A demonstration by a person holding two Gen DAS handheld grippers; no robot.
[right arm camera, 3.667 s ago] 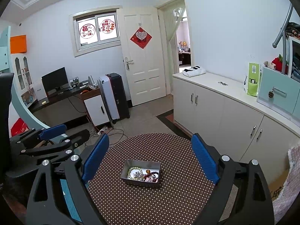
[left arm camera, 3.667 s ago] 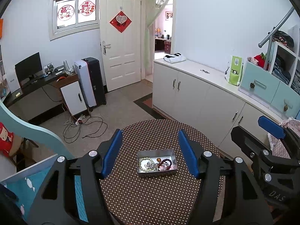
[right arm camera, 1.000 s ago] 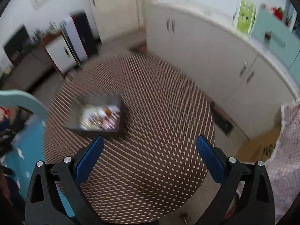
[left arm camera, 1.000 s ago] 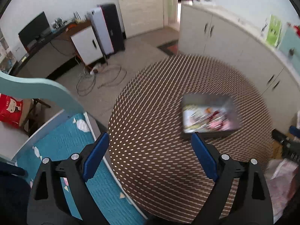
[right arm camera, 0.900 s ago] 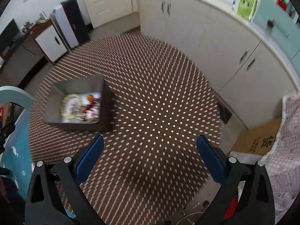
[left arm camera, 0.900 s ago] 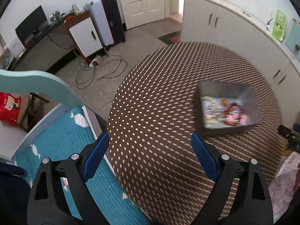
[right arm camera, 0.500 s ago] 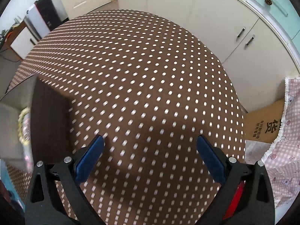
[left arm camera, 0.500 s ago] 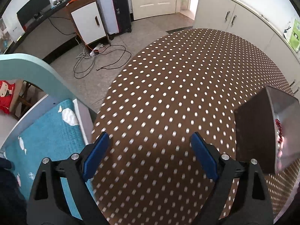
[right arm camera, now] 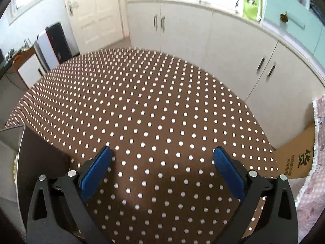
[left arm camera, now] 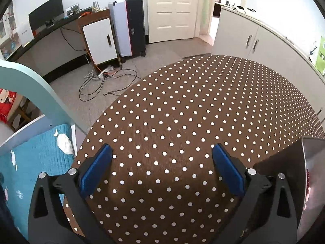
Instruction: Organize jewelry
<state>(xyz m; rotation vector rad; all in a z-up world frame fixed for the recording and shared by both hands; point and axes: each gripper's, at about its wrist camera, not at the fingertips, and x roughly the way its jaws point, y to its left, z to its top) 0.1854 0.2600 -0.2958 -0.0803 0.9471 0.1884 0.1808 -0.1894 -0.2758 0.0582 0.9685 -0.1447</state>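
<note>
Spreading wide below: round table in brown polka-dot cloth. Sitting on it between both grippers: metal jewelry tray, beads barely showing. Hovering over bare cloth: left gripper, jaws opening, empty; right gripper, jaws apart, empty.

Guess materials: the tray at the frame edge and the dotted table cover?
Grey rectangular tray: likely metal, brushed or satin; its inner wall has a dull sheen. Brown white-dotted table cover: probably woven fabric; fine ribbed lines show, matte, though coated cloth can't be ruled out.
</note>
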